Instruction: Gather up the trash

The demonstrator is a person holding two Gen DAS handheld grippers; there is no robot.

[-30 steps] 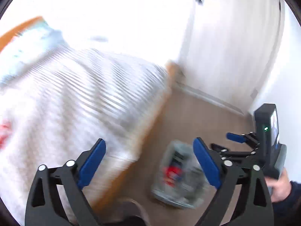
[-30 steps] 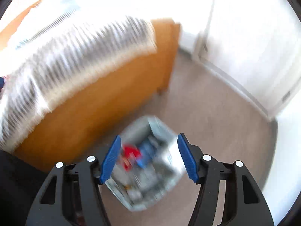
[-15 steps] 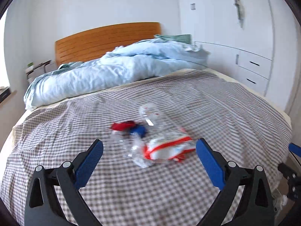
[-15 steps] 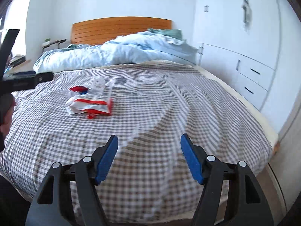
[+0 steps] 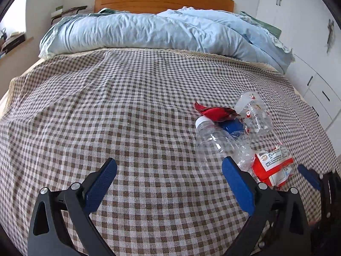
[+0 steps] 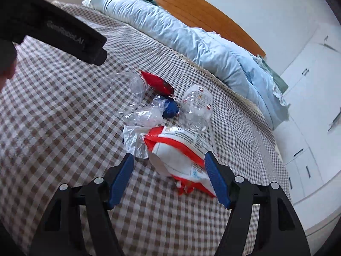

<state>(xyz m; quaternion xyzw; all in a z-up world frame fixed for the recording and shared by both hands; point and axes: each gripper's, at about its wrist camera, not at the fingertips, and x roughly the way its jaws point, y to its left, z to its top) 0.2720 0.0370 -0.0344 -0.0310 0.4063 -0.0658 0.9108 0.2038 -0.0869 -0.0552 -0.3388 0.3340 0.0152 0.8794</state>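
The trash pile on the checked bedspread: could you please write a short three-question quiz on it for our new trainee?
1. True or false: the right gripper is shut on the red and white packet.
2. Which item lies between the red wrapper and the crumpled clear plastic? A) a blue cap B) a green can C) a paper cup
3. Fill in: the white-capped clear bottle lies on the ______ bedspread.

Key: 1. False: its jaws stand open, one on either side of the packet, pads not pressing on it. 2. A. 3. Checked.
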